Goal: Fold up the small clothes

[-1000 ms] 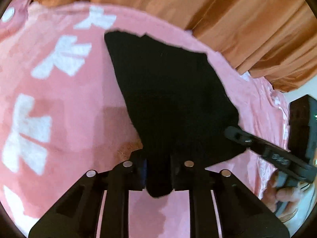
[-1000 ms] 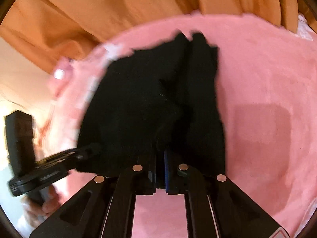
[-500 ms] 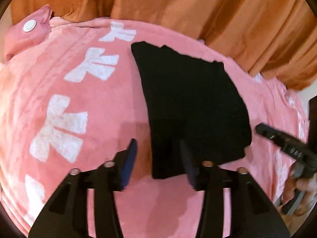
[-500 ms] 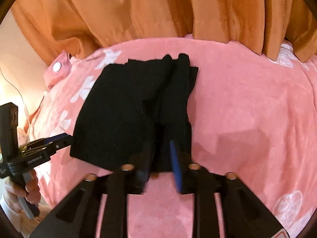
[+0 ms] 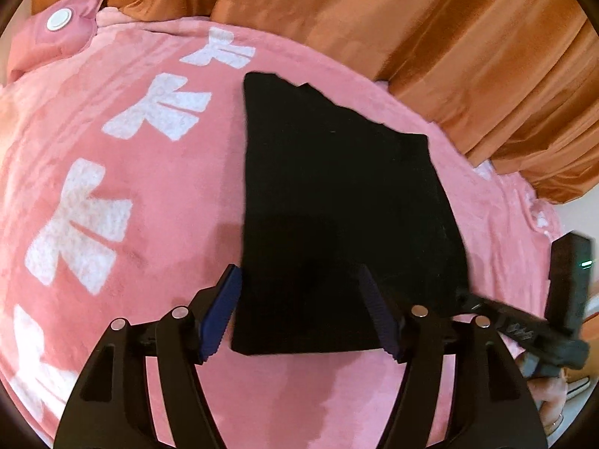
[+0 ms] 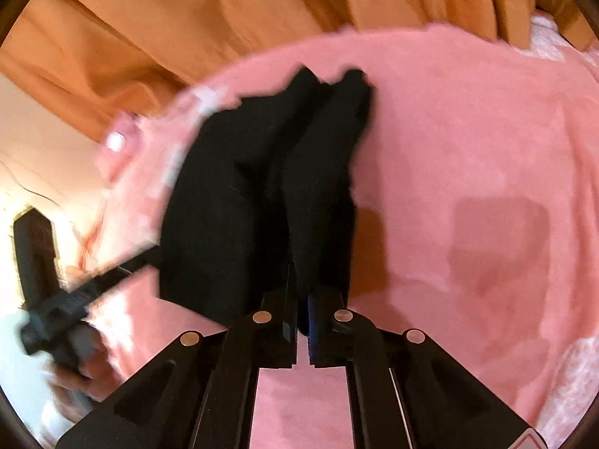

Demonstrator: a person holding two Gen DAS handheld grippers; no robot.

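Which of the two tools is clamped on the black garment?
The right tool: shut on the black garment's edge. The left tool is wide open.

No legible txt, white marks on pink blanket (image 5: pixel 123 194) are shapes, not letters.

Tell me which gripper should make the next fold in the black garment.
Right. The right gripper is already shut on the black garment's near edge, so it can likely carry it over. The left gripper is open, straddling the cloth without gripping.
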